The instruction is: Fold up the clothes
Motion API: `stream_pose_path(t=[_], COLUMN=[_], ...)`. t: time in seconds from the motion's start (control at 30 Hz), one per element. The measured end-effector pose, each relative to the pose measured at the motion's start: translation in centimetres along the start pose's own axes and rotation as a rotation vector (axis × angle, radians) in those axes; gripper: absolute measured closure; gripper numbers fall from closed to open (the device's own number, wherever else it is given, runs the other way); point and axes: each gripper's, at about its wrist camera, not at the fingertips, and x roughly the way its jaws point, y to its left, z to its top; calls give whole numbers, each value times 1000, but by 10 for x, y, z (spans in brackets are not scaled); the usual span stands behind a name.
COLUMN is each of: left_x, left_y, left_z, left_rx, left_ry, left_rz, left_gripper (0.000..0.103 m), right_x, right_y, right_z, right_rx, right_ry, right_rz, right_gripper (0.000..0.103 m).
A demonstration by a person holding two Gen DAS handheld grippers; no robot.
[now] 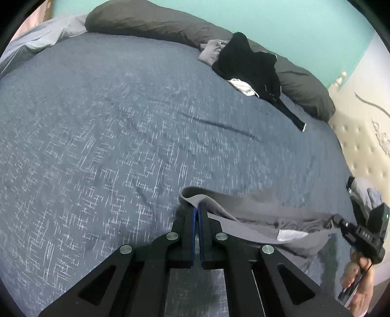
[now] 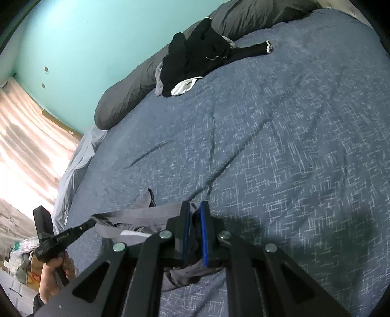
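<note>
Across the whole bed spreads a blue quilt [image 1: 121, 136] flecked with pale cross-hatch threads, creased here and there, with a paler grey sheet [image 1: 36, 36] bunched at its far left edge. Beyond it a long dark grey pillow [image 1: 151, 22] lies against a turquoise wall [image 1: 268, 14]; in the right wrist view a sunlit curtain [image 2: 26, 136] hangs at the left, and in the left wrist view a cream tufted headboard [image 1: 360, 146] stands at the right.

On the pillow's near side sits a heap of black clothes [image 1: 251, 65] with a white piece [image 1: 241, 86] and a grey piece [image 1: 210, 52] poking out; what each one is I cannot make out. Bags and clutter beside the bed in the right wrist view are too blurred to name.

Near the bed's front edge a grey garment [image 1: 243, 207] hangs stretched between the two claws, rumpled, with a white label [image 1: 291, 235] showing. The left gripper [image 1: 197, 207] is pinched narrow on a folded edge of it. The right gripper [image 2: 194, 207] holds a bunch of the same cloth between its blue pads [image 2: 203, 234], a little gap showing. A hand [image 2: 52, 275] grips each handle
</note>
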Motion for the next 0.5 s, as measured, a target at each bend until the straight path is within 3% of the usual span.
stream_pose_path(t=[0.33,0.43,0.5], left_x=[27,28,26], left_y=[-9,-13,-14], left_z=[-9,-13,-15], left_rx=[-11,-13,-21], left_ry=[82,92,98], left_rz=[-37,-41,-46], left_gripper=[98,90,66], right_x=[-7,-8,-9], right_y=[-20,-26,-29], right_z=[1,1,1], right_rx=[44,63,71], right_ry=[-25,-24,-23], right_rz=[-54,-60,-61], right_gripper=[96,96,96])
